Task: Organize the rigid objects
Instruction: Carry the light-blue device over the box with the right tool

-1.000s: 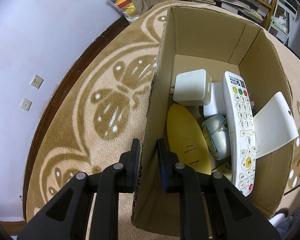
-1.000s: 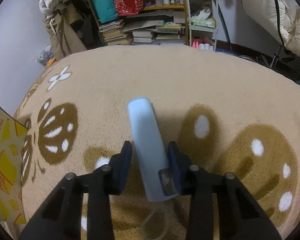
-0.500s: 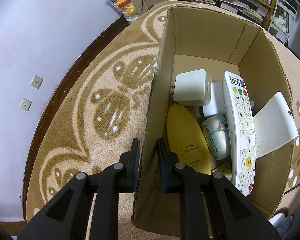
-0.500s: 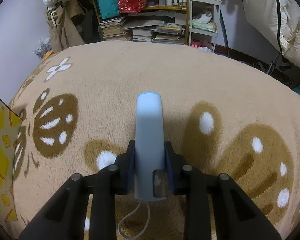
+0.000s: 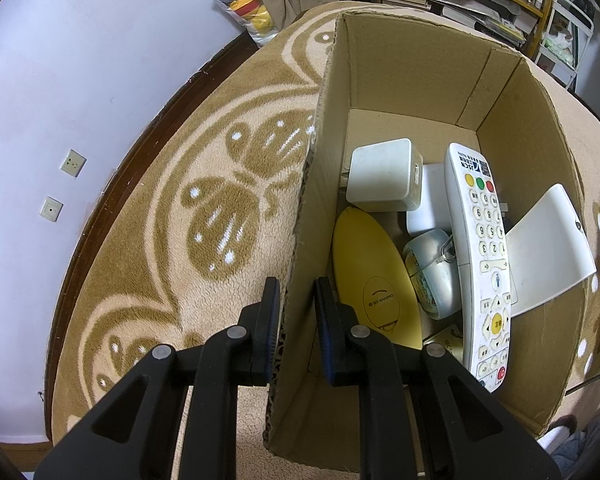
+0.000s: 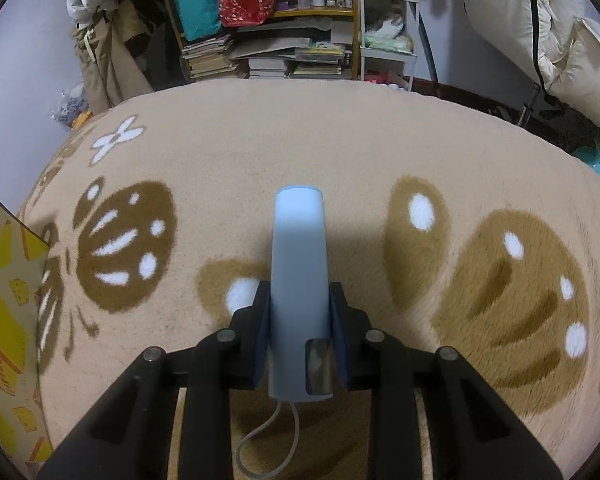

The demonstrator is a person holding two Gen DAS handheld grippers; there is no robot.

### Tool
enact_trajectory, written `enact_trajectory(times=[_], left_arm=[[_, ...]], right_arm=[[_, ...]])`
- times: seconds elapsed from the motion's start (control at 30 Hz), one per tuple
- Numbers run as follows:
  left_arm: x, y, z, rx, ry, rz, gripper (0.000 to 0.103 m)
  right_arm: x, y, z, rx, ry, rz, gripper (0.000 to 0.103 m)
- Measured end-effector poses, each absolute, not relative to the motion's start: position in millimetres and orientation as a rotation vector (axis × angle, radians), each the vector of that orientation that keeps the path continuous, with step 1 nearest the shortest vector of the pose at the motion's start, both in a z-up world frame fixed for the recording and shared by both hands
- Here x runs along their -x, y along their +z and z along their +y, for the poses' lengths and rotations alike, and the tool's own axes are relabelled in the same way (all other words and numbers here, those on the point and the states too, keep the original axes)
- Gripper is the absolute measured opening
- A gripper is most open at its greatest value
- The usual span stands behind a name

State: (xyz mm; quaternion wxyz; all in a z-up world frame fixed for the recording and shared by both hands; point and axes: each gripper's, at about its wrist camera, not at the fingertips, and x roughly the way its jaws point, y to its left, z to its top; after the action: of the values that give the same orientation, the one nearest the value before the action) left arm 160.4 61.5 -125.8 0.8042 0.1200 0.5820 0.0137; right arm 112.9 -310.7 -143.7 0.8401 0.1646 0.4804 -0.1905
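**Inspector:** Item in hand: pale blue cylinder (image 6: 299,280), long axis pointing away from the camera, above the rug (image 6: 300,140). Gripped at its rear half by the right gripper (image 6: 299,296). Jaws just closed in, now narrow and pressed on both flanks. Cannot tell whether it is clear of the pile.

**Assessor:** Weak points of that hold?

**Inspector:** Smooth, rounded body, with most of the length ahead of the pads. Likely to droop or twist out under a quick swing. White cord loop (image 6: 268,428) dangling from the rear end, apt to snag on a cardboard edge.

**Assessor:** Destination?

**Inspector:** Cardboard box (image 5: 400,60), well to the left of the cylinder, its printed side just showing at the right camera's edge. Left gripper (image 5: 296,292) clamped almost shut on the near side wall. Thin wall, so liable to buckle or tip the box if tugged.

**Assessor:** Contents?

**Inspector:** Crowded. White remote (image 5: 480,248) propped steeply, yellow oval case (image 5: 372,264) and silver mouse (image 5: 432,272) beside it, white cube (image 5: 384,176) behind. White curved panel (image 5: 548,248) leaning over the right wall. Could be knocked out by a careless drop. Little bare floor left, so risk of the cylinder perching on top and rolling.
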Motion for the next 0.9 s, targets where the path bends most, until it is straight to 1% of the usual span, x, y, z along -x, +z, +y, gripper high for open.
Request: enact_trajectory(times=[0.3,0.63,0.9], left_arm=[[-160.6,-125.5,61.0,-0.259,0.030,1.246,0.017],[-160.4,-124.4,60.0,-0.260,0.030,1.246,0.017],[-160.0,-124.5,59.9,-0.258,0.028,1.246,0.017]], right_arm=[[-113.9,-110.0,-299.8,-0.384,-0.352,0.925,0.029],[-124.0,-55.8,-248.9,-0.359,-0.183,0.801,0.029],[-130.1,-24.3,-205.2,-0.345,-0.053,0.743,0.029]])
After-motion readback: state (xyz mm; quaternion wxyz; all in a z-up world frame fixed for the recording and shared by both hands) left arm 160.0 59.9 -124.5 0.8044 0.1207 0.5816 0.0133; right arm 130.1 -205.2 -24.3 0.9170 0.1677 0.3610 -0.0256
